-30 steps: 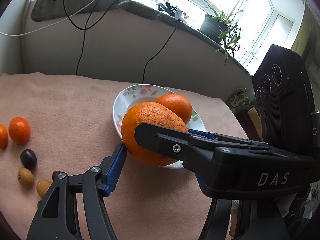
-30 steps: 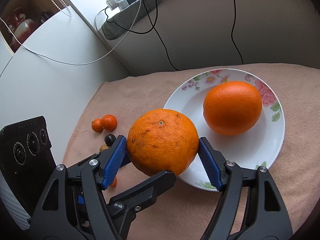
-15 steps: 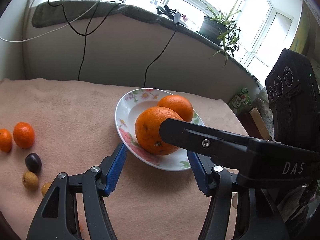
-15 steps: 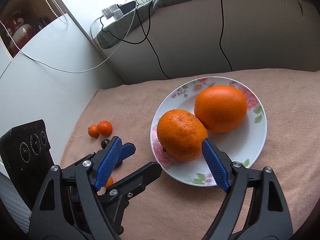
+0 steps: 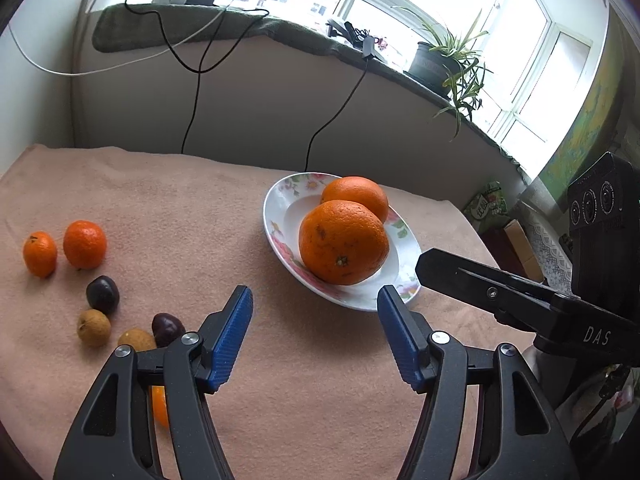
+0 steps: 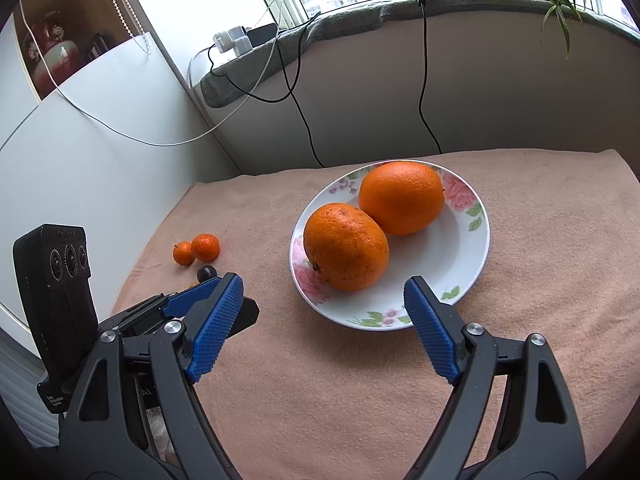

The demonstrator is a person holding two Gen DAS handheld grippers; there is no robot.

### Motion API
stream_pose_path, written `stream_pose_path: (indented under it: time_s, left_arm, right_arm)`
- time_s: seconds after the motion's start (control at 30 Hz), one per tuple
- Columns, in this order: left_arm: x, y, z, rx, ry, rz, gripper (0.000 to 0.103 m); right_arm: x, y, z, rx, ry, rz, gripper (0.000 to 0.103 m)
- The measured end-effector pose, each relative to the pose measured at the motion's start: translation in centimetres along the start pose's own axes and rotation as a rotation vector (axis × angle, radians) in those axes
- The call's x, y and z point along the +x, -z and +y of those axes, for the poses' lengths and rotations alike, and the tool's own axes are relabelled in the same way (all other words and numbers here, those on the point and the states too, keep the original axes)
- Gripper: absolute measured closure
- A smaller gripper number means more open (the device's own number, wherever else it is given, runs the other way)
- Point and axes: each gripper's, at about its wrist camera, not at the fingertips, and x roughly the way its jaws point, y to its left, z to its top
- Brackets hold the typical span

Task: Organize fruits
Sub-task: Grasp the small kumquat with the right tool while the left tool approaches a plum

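Your right tool (image 6: 324, 304) has let go of the big orange (image 6: 346, 246); a second ago it was clamped between those blue pads, and now it sits on the floral plate (image 6: 478, 240), touching the other orange (image 6: 401, 197); so that placement looks done. The right tool has drawn back and hangs wide open, holding nothing, just short of the plate's near rim. Your left tool (image 5: 316, 320) is also spread wide and empty above the worktop (image 5: 180, 208); the mandarins (image 5: 85, 244), dark plums (image 5: 103, 294) and small tan fruits (image 5: 93, 327) wait at its left, well apart from the plate; those likely come next.
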Motion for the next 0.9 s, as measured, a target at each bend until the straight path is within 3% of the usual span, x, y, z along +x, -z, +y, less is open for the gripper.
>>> stream_pose_path:
  time_s: [0.07, 0.2, 0.57, 0.77, 0.9]
  left_arm:
    - [-0.4, 0.2, 0.2, -0.003, -0.009, -0.003, 0.029]
    - [-1.1, 0.7, 0.5, -0.015, -0.016, -0.007, 0.026]
    - [-4.2, 3.2, 3.5, -0.025, -0.142, -0.013, 0.026]
    - [-5.9, 4.9, 6.1, -0.058, -0.221, -0.011, 0.026]
    - [-6.3, 5.9, 7.2, -0.081, -0.226, -0.005, 0.026]
  right_arm:
    - [-0.3, 0.4, 0.2, -0.014, 0.012, -0.006, 0.018]
    - [-0.7, 1.2, 0.6, -0.038, 0.023, -0.015, 0.018]
    - [-0.7, 2.9, 1.5, -0.086, 0.045, -0.042, 0.017]
    - [0.5, 3.4, 3.4, -0.15, 0.028, 0.007, 0.017]
    - [1.5, 4.1, 4.9, -0.191, 0.006, 0.043, 0.017]
